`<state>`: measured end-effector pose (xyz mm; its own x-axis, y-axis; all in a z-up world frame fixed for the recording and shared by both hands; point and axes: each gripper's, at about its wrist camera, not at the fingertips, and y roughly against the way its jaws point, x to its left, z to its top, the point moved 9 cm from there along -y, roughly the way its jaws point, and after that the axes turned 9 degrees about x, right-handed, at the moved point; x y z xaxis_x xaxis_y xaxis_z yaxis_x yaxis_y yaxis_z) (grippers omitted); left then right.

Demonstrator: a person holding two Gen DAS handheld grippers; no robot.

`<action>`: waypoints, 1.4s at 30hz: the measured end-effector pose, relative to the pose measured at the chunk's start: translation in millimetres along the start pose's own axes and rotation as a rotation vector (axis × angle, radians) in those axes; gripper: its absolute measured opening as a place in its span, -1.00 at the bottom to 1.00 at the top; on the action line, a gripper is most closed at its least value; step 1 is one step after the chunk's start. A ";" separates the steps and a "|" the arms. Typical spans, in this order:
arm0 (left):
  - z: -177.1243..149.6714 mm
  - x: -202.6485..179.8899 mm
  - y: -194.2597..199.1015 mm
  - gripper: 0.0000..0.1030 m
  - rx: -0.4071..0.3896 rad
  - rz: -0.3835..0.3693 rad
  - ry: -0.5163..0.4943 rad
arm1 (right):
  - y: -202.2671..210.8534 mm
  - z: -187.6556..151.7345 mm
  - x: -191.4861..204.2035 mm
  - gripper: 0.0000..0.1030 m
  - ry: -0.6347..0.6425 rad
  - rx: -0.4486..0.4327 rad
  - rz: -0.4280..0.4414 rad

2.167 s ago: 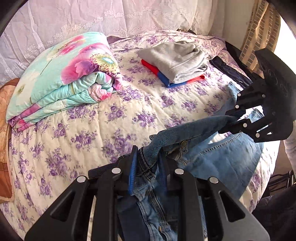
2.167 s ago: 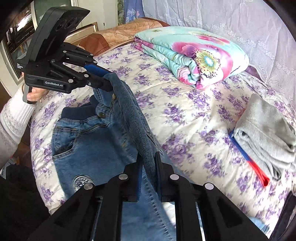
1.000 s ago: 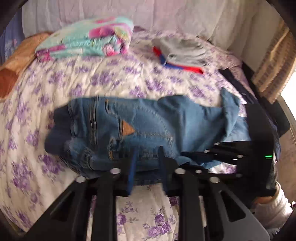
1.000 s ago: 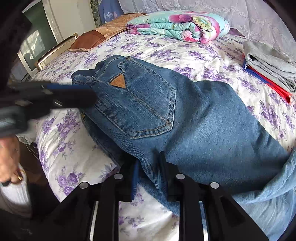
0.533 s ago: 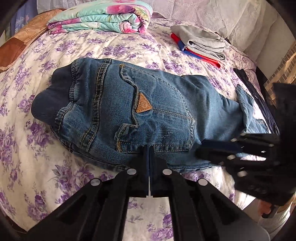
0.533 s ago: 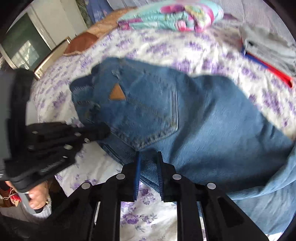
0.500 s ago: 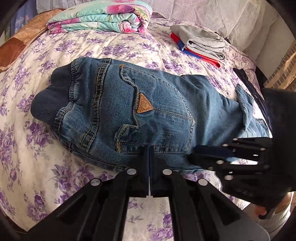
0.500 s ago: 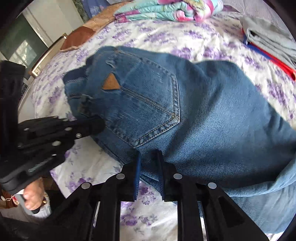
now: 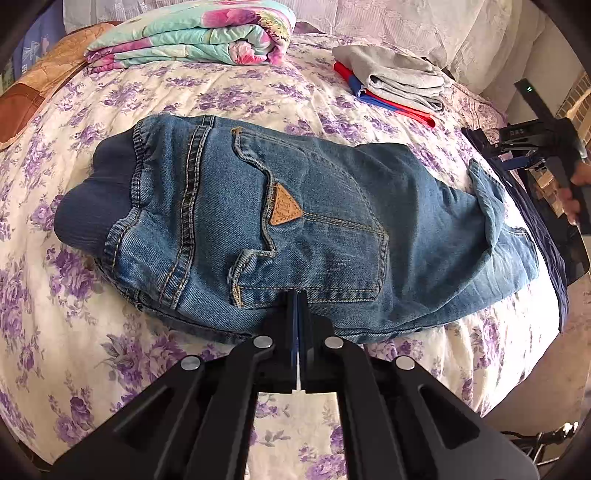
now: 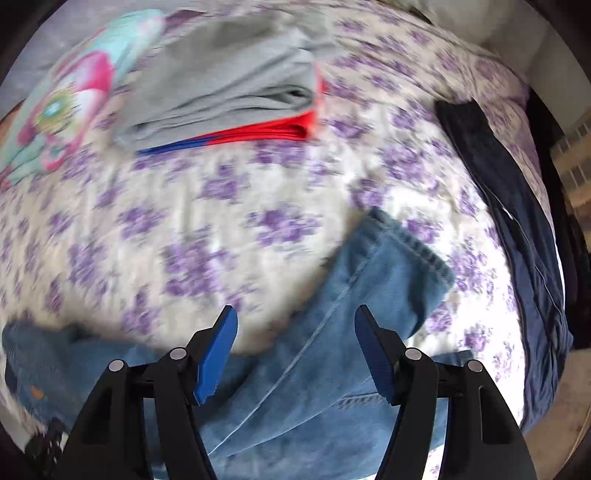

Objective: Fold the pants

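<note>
My left gripper [image 9: 297, 295] sits with its blue-padded fingers pressed together, tips just at the near edge of the jeans [image 9: 295, 221], and I cannot tell whether any cloth is caught between them. My right gripper [image 10: 295, 350] has its fingers spread wide with nothing between them, hanging over a paler denim leg whose stitched hem [image 10: 410, 243] curls up off the bed. The jeans lie folded lengthwise across the bedspread [image 9: 166, 96], back side up: mid-blue denim with tan topstitching, a patch pocket carrying a triangular brown leather tag [image 9: 285, 209], and a dark ribbed knit waistband [image 9: 92, 195] bunched at the left end. The fabric looks thick and puckers along the seams. The bedspread is cream, quilted, printed with purple flowers. Beyond the jeans sit a folded floral quilt [image 9: 192, 33] in teal and pink, and a stack of folded grey clothes [image 9: 399, 74] over something red and blue. The right wrist view is blurred; a dark navy garment [image 10: 517, 221] runs along the bed's right edge.
</note>
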<state>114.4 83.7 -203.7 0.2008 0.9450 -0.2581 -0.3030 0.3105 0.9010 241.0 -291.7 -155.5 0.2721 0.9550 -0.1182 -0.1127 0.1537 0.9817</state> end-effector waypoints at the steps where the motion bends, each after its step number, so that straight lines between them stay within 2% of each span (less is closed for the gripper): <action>1: 0.6 0.9 -0.2 -0.98 0.006 -0.012 0.002 | -9.5 10.5 -16.3 0.29 -0.037 0.023 -0.017; 4: 0.8 2.2 -0.6 -0.98 0.015 -0.038 0.009 | -37.1 30.4 -39.8 0.29 -0.135 0.088 -0.017; 7: 0.5 1.3 -1.6 -0.98 0.017 -0.036 0.006 | -61.2 42.5 -40.3 0.29 -0.193 0.154 0.015; 11: 1.2 1.4 -2.4 -0.98 0.026 -0.039 0.006 | -89.8 40.4 -42.4 0.29 -0.189 0.223 -0.086; 12: 1.3 1.6 -2.5 -0.98 0.028 -0.041 0.007 | -97.0 37.2 -42.3 0.36 -0.184 0.237 -0.094; 14: 1.5 2.1 -2.6 -0.98 0.030 -0.042 0.007 | -96.8 35.0 -43.1 0.39 -0.179 0.209 -0.075; 15: 1.4 2.1 -2.8 -0.98 0.031 -0.041 0.006 | -93.8 32.4 -43.7 0.09 -0.172 0.198 -0.052; 16: 1.4 2.0 -2.9 -0.98 0.030 -0.039 0.006 | -91.0 29.0 -47.7 -0.39 -0.168 0.191 -0.028; 18: 1.3 1.6 -2.9 -0.98 0.030 -0.033 0.005 | -79.3 18.3 -55.1 -0.76 -0.171 0.175 0.025; 22: 0.9 1.7 -3.0 -0.98 0.028 -0.028 0.005 | -34.3 -10.6 -77.5 -0.79 -0.132 0.022 0.106; 26: 0.9 3.0 -3.3 -0.98 0.033 -0.047 0.011 | 28.3 -73.8 -121.6 -0.80 -0.154 -0.187 0.204; 28: 1.0 2.8 -3.3 -0.98 0.035 -0.050 0.008 | 40.1 -98.0 -154.8 -0.80 -0.183 -0.253 0.256; 31: 0.6 1.0 -3.1 -0.98 0.035 -0.035 -0.009 | 15.8 -149.8 -181.1 -0.80 -0.257 -0.261 0.317; 34: 0.8 -2.8 -2.1 -0.98 0.033 0.008 -0.045 | -59.6 -177.4 -192.8 -0.79 -0.332 -0.174 0.370; 35: 1.0 -3.9 -0.7 -0.98 0.033 0.021 -0.054 | -82.8 -182.6 -191.3 -0.79 -0.352 -0.151 0.411; 36: 1.3 -5.4 1.6 -0.98 0.036 0.034 -0.061 | -91.4 -185.8 -189.4 -0.80 -0.378 -0.187 0.463; 37: 1.8 -6.4 5.1 -0.98 0.039 0.044 -0.061 | -88.4 -187.7 -190.4 -0.81 -0.380 -0.232 0.480; 39: 4.2 -8.9 16.0 -0.99 0.036 0.071 -0.055 | -83.8 -188.1 -187.7 -0.75 -0.361 -0.258 0.483; 42: 15.9 -29.2 40.0 -0.99 -0.024 0.072 -0.076 | -77.5 -192.9 -183.3 -0.63 -0.323 -0.253 0.465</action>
<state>111.2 66.9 -154.6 0.2476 0.9548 -0.1647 -0.3412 0.2450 0.9075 15.5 -429.6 -238.8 0.4107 0.8176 0.4036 -0.5015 -0.1672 0.8489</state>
